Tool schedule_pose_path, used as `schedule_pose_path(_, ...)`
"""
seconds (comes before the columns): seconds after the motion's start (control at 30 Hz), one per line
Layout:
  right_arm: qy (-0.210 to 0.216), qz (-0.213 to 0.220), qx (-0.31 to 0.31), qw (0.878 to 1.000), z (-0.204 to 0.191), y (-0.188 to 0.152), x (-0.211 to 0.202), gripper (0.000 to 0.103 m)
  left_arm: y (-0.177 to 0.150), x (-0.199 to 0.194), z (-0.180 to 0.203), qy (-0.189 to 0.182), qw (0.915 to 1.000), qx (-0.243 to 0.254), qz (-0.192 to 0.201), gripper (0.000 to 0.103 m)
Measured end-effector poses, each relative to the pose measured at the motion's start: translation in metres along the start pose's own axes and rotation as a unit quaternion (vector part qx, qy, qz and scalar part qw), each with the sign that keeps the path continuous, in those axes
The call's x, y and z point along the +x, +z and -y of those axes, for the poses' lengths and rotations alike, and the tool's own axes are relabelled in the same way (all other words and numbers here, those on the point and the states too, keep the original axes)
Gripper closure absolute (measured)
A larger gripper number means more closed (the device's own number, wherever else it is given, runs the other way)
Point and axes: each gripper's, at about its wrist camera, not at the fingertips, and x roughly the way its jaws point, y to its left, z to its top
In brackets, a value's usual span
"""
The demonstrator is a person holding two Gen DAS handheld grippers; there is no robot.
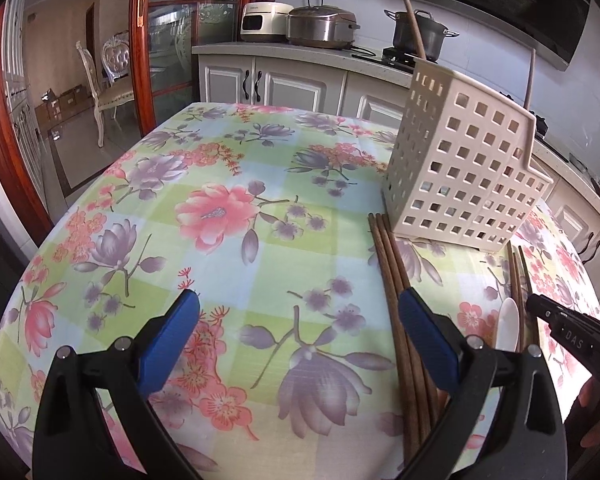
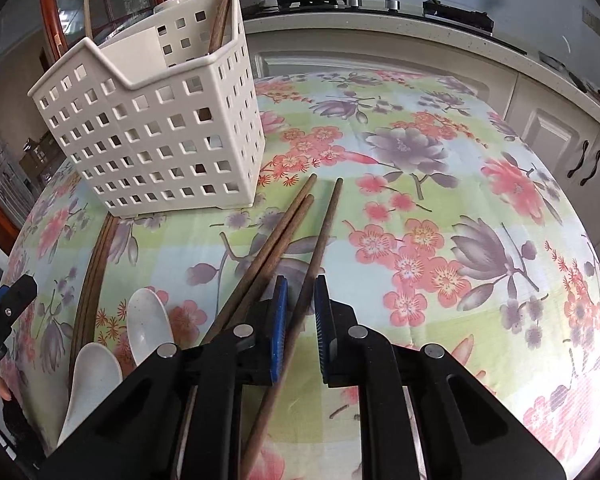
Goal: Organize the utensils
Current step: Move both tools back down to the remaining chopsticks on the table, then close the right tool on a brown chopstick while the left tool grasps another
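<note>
I've got the right gripper [image 2: 301,312] straddling one round wooden chopstick [image 2: 320,240] on the floral tablecloth [image 2: 440,208], blue ribbed pads just off it, not yet pinching, as far as I can tell. My left gripper [image 1: 298,328] hangs spread wide beside a bundle of chopsticks [image 1: 396,276]. I'd say pickup is the step; next I squeeze, lift, and tip it into the perforated cream plastic holder [image 2: 160,128] towards the table's far edge. Two glossy white spoons [image 2: 148,328] wait near me.

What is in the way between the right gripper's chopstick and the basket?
Nothing visible. The chopstick sits between the right gripper, and only bare tablecloth lies ahead to the basket.
</note>
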Motion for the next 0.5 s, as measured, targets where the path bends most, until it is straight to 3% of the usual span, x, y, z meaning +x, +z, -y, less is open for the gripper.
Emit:
schedule_pose_path(0.23,-0.014,-0.003,-0.011,1.0,0.002,0.02,0.015,0.09,-0.002,0.006,0.004,-0.008,0.9998,0.01,-0.014,0.007)
schedule_pose_path(0.4,-0.03,0.001,-0.032,0.999,-0.003,0.016,0.014,0.092,-0.001,0.015,0.007,-0.024,0.9989,0.011,-0.039,0.008)
schedule_pose_path(0.5,-0.022,0.002,-0.035,0.999,-0.001,0.012,0.011,0.093,0.002,0.022,0.011,-0.03,0.9981,0.016,-0.052,0.014)
